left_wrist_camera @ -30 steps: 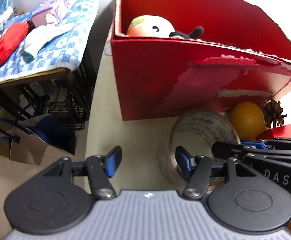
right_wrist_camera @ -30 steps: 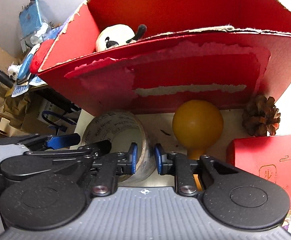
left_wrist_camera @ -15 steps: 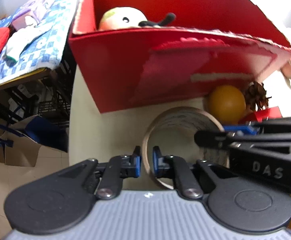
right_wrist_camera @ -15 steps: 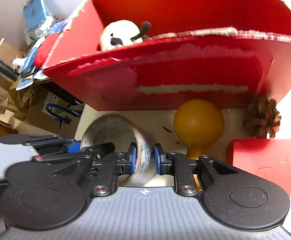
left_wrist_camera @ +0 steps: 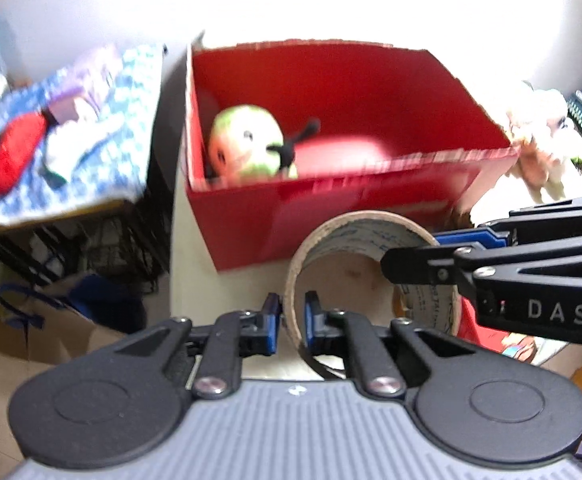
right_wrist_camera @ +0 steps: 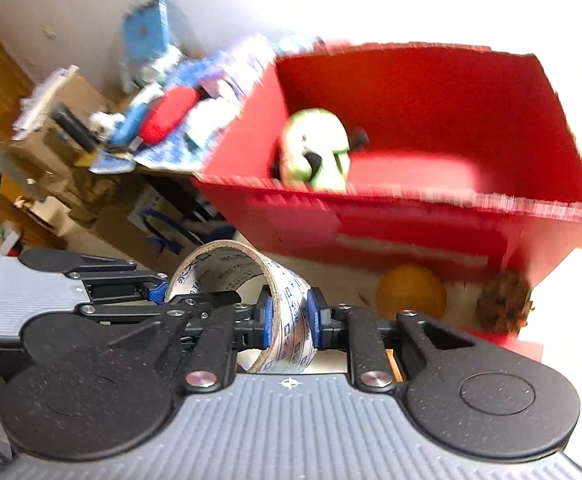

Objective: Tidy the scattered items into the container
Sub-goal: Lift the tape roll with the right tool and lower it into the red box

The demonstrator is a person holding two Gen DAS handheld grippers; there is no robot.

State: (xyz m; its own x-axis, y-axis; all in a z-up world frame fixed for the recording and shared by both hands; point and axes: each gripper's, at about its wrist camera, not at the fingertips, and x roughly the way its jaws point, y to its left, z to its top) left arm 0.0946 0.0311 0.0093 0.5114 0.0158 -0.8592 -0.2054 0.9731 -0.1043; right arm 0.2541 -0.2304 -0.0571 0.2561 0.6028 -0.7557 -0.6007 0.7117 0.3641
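A wide roll of clear tape [left_wrist_camera: 355, 240] [right_wrist_camera: 227, 264] hangs in the air in front of the red cardboard box [left_wrist_camera: 251, 216] [right_wrist_camera: 411, 224], held from both sides. My left gripper [left_wrist_camera: 293, 322] is shut on the roll's left wall. My right gripper [right_wrist_camera: 289, 320] is shut on its right wall and reaches in from the right in the left wrist view. A green-and-white plush toy [left_wrist_camera: 251, 150] [right_wrist_camera: 317, 156] lies inside the box. Below the box front, on the pale table, sit an orange ball [right_wrist_camera: 411, 292] and a pine cone [right_wrist_camera: 503, 304].
A blue checked cloth with a red object [left_wrist_camera: 15, 152] and other clutter covers a black crate left of the box. Cardboard boxes and a paper bag [left_wrist_camera: 51, 320] stand on the floor at left. A pale plush [left_wrist_camera: 539, 148] lies right of the box. A small red box [right_wrist_camera: 527, 348] is near the pine cone.
Both grippers have lifted the tape roll up off the table; the view now looks down into the red box. The left gripper went from open to shut on the roll.
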